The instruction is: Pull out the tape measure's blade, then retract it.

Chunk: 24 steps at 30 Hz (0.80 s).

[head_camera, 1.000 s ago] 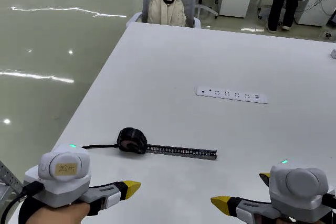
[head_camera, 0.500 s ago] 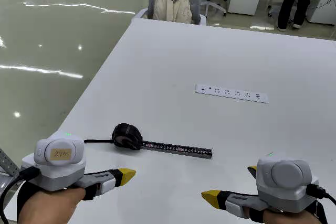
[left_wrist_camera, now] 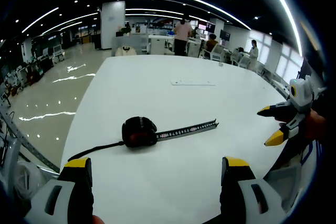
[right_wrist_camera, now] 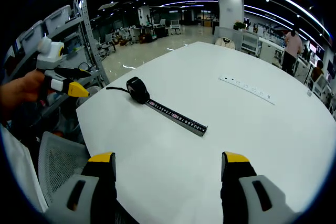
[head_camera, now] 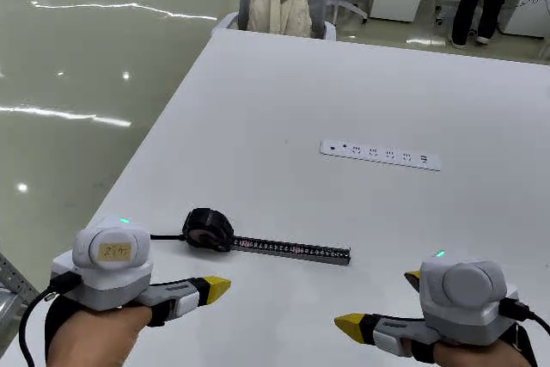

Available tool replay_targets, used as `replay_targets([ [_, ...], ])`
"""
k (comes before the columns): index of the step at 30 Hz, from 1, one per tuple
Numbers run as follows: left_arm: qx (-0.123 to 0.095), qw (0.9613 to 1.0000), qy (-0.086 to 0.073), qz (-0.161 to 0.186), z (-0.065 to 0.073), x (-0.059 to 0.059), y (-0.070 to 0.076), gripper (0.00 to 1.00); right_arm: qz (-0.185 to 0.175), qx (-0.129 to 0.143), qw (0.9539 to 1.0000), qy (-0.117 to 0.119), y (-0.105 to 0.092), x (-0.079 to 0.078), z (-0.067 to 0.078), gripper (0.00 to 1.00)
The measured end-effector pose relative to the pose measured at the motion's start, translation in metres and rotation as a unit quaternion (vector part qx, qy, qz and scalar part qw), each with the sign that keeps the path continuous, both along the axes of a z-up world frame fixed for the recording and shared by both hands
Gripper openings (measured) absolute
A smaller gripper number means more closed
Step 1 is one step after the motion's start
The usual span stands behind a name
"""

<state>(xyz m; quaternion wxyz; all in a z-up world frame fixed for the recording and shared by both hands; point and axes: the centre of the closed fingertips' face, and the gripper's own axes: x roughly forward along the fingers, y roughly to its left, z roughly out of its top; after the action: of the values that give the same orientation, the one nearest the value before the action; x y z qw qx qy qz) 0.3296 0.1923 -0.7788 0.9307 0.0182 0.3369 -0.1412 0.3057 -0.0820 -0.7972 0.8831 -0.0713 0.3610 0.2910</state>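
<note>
The black, rounded tape measure case [head_camera: 209, 229] lay on its side near the front-left edge of the white table [head_camera: 284, 83]. Its dark blade [head_camera: 294, 251] stretched flat across the top toward my right (a thin black wrist strap [head_camera: 168, 236] trailed off the other side). So the pull-out looked done, at least in part, and I judged that the retracting was what remained. My left gripper [left_wrist_camera: 157, 163] hung just short of the case, jaws spread wide, gripping nothing. My right gripper [right_wrist_camera: 170, 157] hovered near the blade's free end without touching it, equally wide and empty. Farther back lay a long white power strip [head_camera: 380, 155].
</note>
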Motion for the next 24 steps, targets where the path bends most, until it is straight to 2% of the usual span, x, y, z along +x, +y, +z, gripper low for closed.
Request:
replay_targets([
  [2, -0.004, 0.9999, 0.010, -0.008, -0.010, 0.008, 0.001, 1.00, 0.001, -0.006, 1.0000, 0.004, 0.004, 0.007, -0.008, 0.84],
  [5, -0.006, 0.9997, 0.017, -0.016, -0.021, 0.019, 0.003, 0.99, 0.000, -0.009, 1.0000, 0.003, 0.009, 0.018, -0.017, 0.84],
  [9, -0.002, 0.9998, 0.016, -0.012, -0.026, 0.027, 0.006, 0.99, 0.002, -0.017, 0.9999, 0.000, 0.012, 0.023, -0.019, 0.83],
  [18, -0.002, 0.9997, 0.019, -0.014, -0.035, 0.034, 0.007, 0.98, 0.002, -0.024, 0.9997, -0.003, 0.010, 0.031, -0.024, 0.81],
  [19, 0.004, 0.9997, 0.020, -0.011, -0.040, 0.040, 0.010, 0.98, 0.004, -0.028, 0.9996, 0.000, 0.010, 0.038, -0.031, 0.81],
  [24, 0.003, 0.9998, 0.020, -0.009, -0.041, 0.041, 0.011, 0.97, 0.004, -0.028, 0.9996, 0.000, 0.010, 0.039, -0.033, 0.81],
])
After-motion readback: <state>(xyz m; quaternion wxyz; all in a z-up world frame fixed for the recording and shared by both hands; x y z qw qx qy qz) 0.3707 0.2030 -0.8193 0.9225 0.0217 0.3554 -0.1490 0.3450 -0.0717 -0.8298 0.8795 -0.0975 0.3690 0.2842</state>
